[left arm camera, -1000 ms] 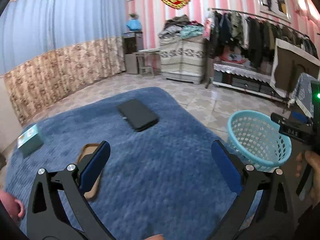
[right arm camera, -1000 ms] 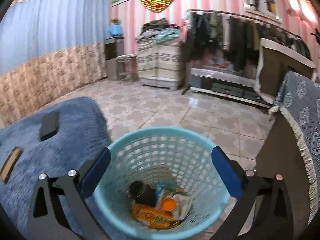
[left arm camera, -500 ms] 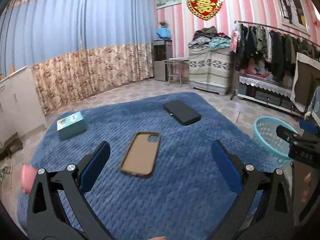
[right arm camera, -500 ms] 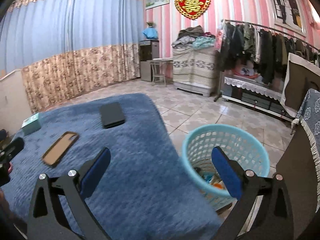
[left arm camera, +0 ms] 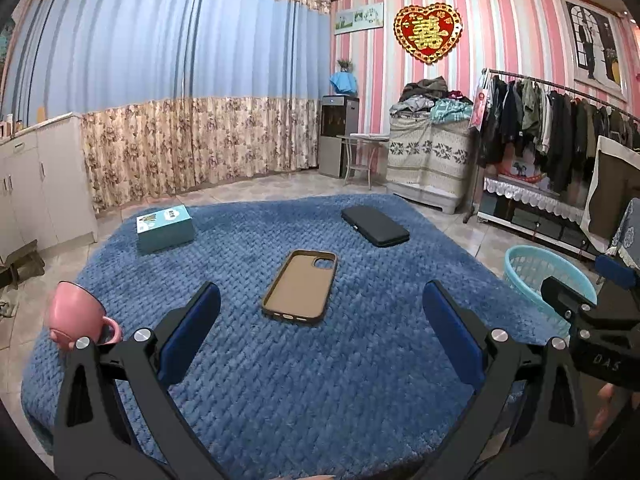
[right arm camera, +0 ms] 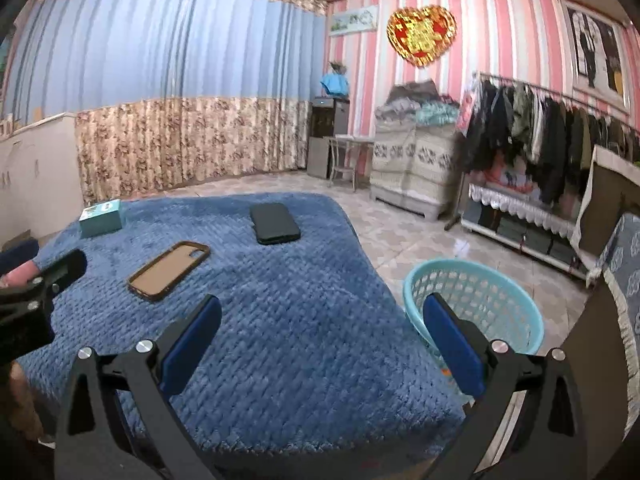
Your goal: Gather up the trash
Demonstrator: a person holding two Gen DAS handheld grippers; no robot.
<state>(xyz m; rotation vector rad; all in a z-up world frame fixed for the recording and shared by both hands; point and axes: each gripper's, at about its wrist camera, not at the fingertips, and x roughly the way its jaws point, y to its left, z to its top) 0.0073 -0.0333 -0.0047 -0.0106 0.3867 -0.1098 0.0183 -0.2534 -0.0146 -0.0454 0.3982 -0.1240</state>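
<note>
A light-blue plastic basket (right arm camera: 476, 304) stands on the tiled floor just past the right edge of the blue-covered table (right arm camera: 304, 320); it shows at the far right in the left wrist view too (left arm camera: 536, 272). My right gripper (right arm camera: 320, 340) is open and holds nothing, hovering over the table's right front part beside the basket. My left gripper (left arm camera: 320, 332) is also open with nothing in it, above the table's near middle. The basket's contents are mostly hidden now.
On the table lie a brown phone case (left arm camera: 302, 286), a black wallet-like case (left arm camera: 374, 226), a teal box (left arm camera: 164, 228) and a pink mug (left arm camera: 76, 314) at the left edge. A clothes rack (left arm camera: 560, 120) and cabinets line the walls.
Both grippers have pulled back and risen. The right one was directly over the basket with trash visible inside; it now looks across the table. The left view widened to take in the mug and box.
</note>
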